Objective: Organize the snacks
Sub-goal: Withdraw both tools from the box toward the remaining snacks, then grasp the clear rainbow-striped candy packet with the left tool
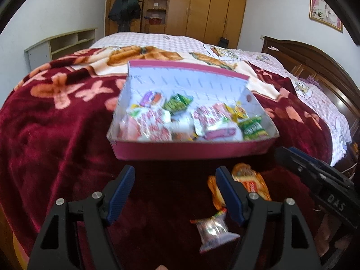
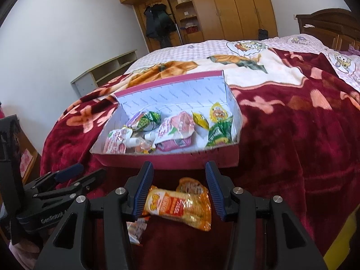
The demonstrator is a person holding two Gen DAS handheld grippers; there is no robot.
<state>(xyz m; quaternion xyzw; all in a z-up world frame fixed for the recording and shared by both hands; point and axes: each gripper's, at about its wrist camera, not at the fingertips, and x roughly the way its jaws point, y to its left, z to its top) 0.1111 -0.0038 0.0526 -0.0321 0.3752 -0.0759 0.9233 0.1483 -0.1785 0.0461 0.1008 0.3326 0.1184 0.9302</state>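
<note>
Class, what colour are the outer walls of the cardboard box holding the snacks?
Pinkish red outside, white inside: the open cardboard box, clearest in the right wrist view.

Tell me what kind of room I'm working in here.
A bedroom, almost certainly: the snack box sits on a bed with a dark wooden headboard, and a tall wooden wardrobe fills the far wall.

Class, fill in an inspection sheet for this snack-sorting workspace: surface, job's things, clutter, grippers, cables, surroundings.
Surface: dark red floral blanket on a bed.
Job's things: pink box holding many snack packets; orange snack packet and clear-wrapped snack lie outside, in front of it.
Clutter: nothing seen.
Grippers: left gripper open, empty; right gripper open, straddling the orange packet, contact unclear.
Cables: nothing seen.
Surroundings: wooden wardrobe, headboard, low shelf unit.
</note>
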